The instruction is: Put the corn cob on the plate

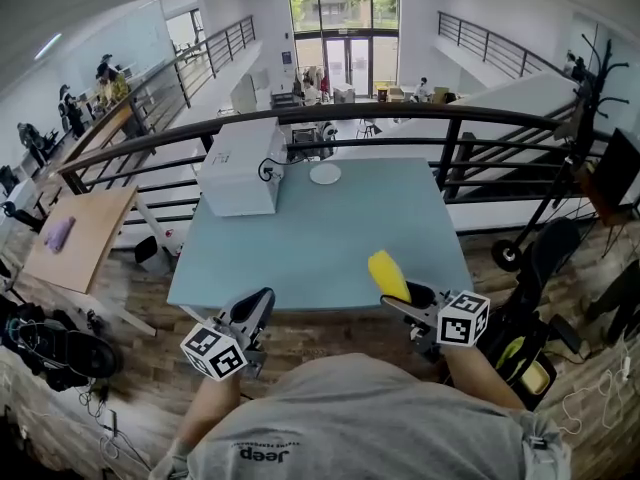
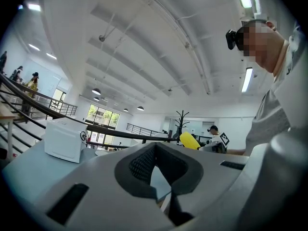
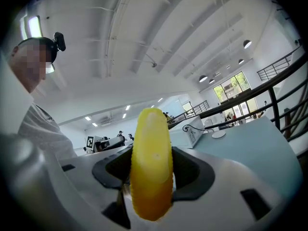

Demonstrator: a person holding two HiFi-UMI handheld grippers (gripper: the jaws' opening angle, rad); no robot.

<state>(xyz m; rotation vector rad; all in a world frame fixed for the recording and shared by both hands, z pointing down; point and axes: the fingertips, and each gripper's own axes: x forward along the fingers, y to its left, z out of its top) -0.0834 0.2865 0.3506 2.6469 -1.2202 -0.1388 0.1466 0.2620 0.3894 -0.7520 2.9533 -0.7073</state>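
Observation:
A yellow corn cob (image 1: 388, 274) stands up between the jaws of my right gripper (image 1: 405, 293), just over the near edge of the light blue table (image 1: 340, 243). The right gripper view shows the corn cob (image 3: 151, 170) upright, with the dark pads (image 3: 186, 170) of my right gripper (image 3: 151, 153) pressing on both its sides. A small white plate (image 1: 325, 173) lies bare at the table's far edge; it looks tiny and distant as the plate (image 3: 219, 134). My left gripper (image 1: 252, 316) hovers at the near left edge, shut and holding nothing. In its own view the left gripper (image 2: 155, 147) has its pads meeting.
A white box (image 1: 240, 166) with a black cable sits on the table's far left corner. A dark railing (image 1: 400, 114) runs behind the table. A wooden table (image 1: 85, 233) stands to the left, and a black wheeled stand (image 1: 560, 183) to the right.

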